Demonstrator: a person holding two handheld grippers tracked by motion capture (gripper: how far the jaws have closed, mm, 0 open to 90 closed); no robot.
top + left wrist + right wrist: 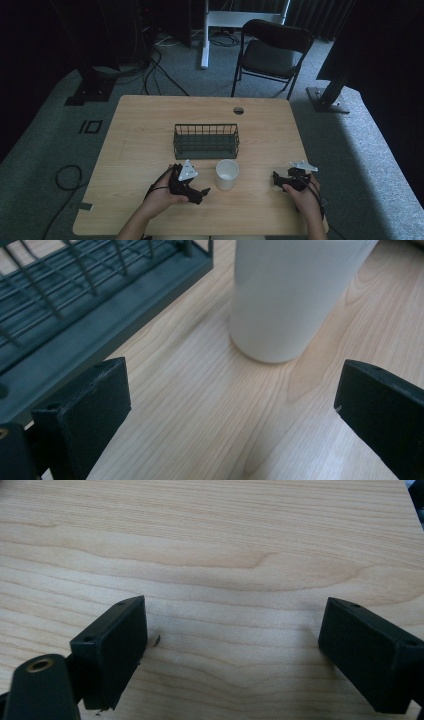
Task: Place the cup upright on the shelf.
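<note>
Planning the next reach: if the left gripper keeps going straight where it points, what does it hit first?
Most likely the white cup, straight ahead of the open left gripper; the wire basket lies off to the side.

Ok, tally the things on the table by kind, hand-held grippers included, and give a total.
White cup: 1
Dark wire basket: 1
Hand-held grippers, left hand-held gripper and right hand-held gripper, both open: 2
Total: 4

1 white cup (227,174), 1 dark wire basket (206,141), 2 grippers, 1 wooden table (140,135), 1 folding chair (272,52)
</note>
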